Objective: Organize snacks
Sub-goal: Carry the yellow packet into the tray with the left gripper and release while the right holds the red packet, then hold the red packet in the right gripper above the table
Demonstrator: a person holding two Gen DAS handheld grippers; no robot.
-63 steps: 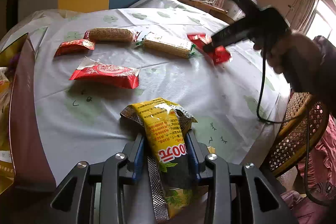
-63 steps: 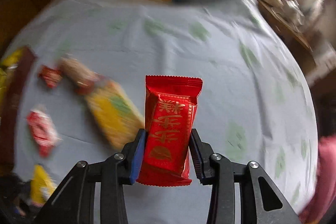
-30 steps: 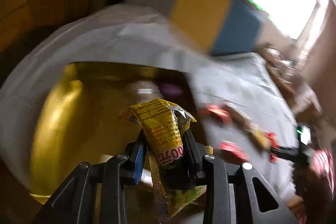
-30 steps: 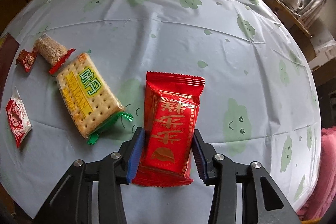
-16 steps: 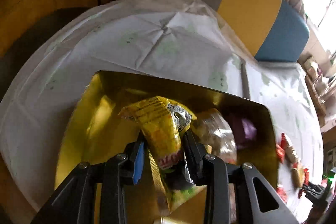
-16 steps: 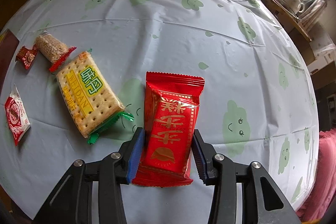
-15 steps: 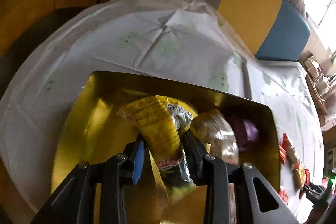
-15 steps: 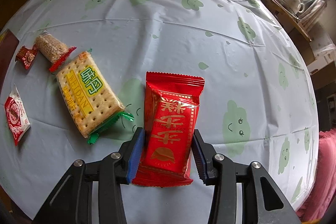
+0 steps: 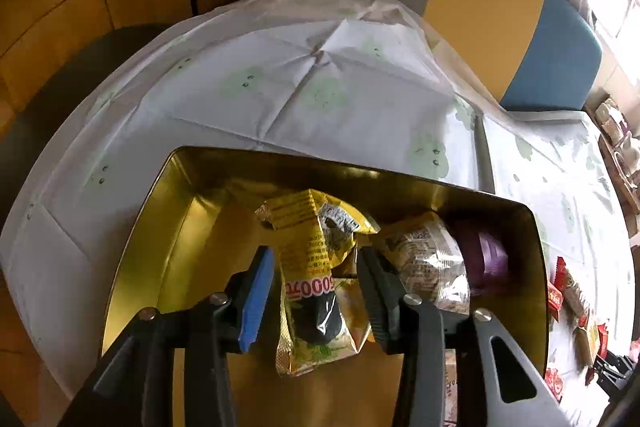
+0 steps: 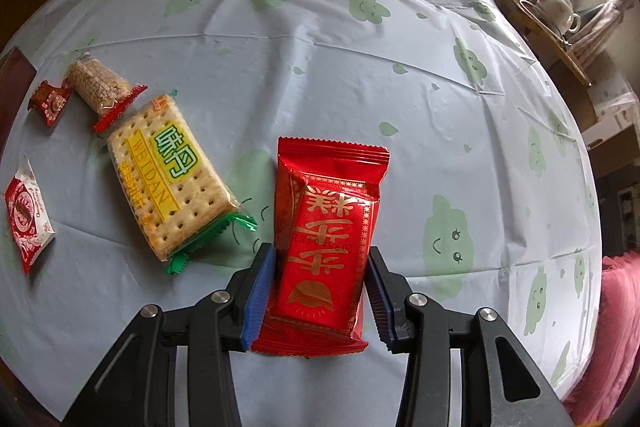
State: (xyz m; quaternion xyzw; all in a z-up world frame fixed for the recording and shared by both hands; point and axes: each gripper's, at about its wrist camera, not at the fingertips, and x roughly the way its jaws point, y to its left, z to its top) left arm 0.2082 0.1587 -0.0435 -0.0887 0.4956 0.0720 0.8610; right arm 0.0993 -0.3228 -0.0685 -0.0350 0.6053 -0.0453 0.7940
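Note:
My left gripper (image 9: 316, 267) is open above the gold tin box (image 9: 168, 227); the yellow snack packet (image 9: 312, 275) lies loose between its spread fingers inside the box. A clear-wrapped snack (image 9: 424, 259) and a purple packet (image 9: 484, 259) lie in the box to its right. My right gripper (image 10: 320, 267) is shut on a red snack packet (image 10: 328, 227), held above the table. A cracker pack (image 10: 164, 175), a grain bar (image 10: 100, 87) and two small red packets (image 10: 52, 103) (image 10: 26, 215) lie on the tablecloth to the left.
The round table has a pale blue cloth with green cloud faces (image 10: 400, 87). A yellow and blue chair back (image 9: 512, 23) stands behind it. A side table with a teapot (image 10: 560, 11) is at the far right. More red snacks (image 9: 564, 291) lie right of the box.
My left gripper has opened and the yellow packet has dropped from its fingers into the box. My right gripper holds still with the red packet.

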